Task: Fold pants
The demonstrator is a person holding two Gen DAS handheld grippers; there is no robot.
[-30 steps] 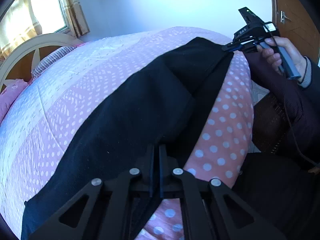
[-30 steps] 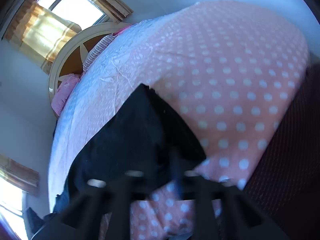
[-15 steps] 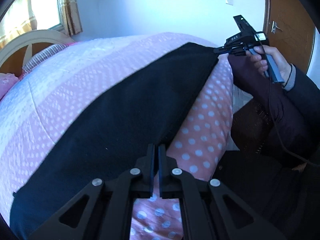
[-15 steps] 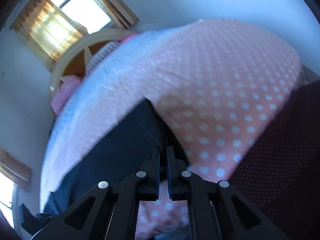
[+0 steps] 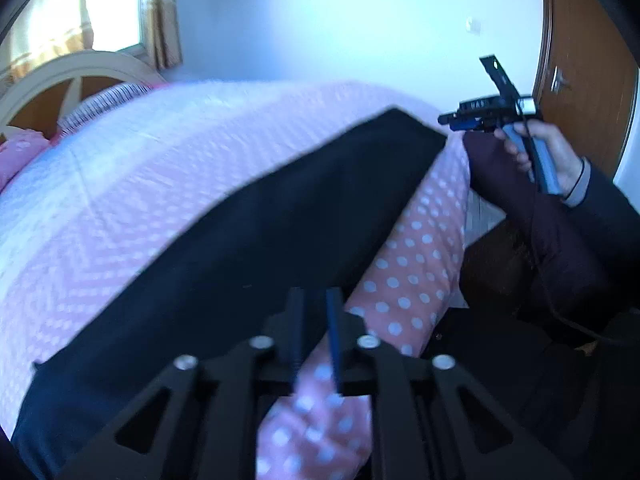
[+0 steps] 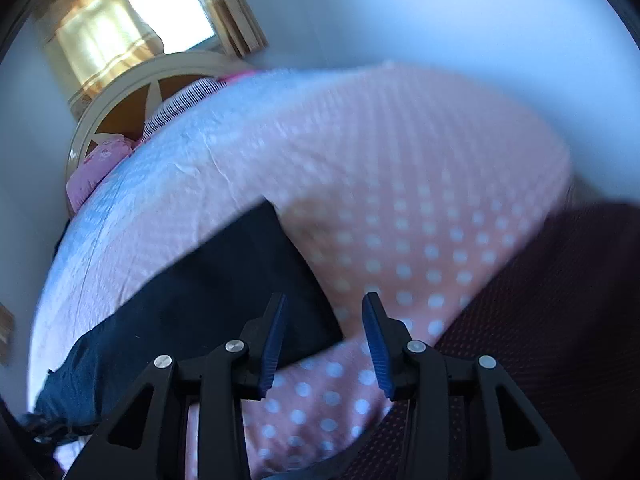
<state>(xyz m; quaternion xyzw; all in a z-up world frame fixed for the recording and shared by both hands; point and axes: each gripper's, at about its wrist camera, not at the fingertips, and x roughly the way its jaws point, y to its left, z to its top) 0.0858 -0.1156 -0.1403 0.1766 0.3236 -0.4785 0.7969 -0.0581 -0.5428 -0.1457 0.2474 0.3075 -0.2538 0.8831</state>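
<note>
A bed with a pink polka-dot quilt (image 5: 404,264) spreads ahead of the fingers. Far beyond them — a cream arched headboard (image 6: 132,88), a striped pillow (image 5: 100,100) and a curtained window (image 6: 160,12). Right of the fingers — a wooden door (image 5: 584,80).

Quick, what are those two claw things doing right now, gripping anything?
Left gripper: jaws slightly open, holding nothing; the pants lie loose.
Right gripper: jaws wide open, holding nothing.

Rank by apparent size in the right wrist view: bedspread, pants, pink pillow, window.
1. bedspread, largest by far.
2. pants.
3. window and pink pillow look about alike; both are far from the camera and the lens warps them, so I won't rank them.
</note>
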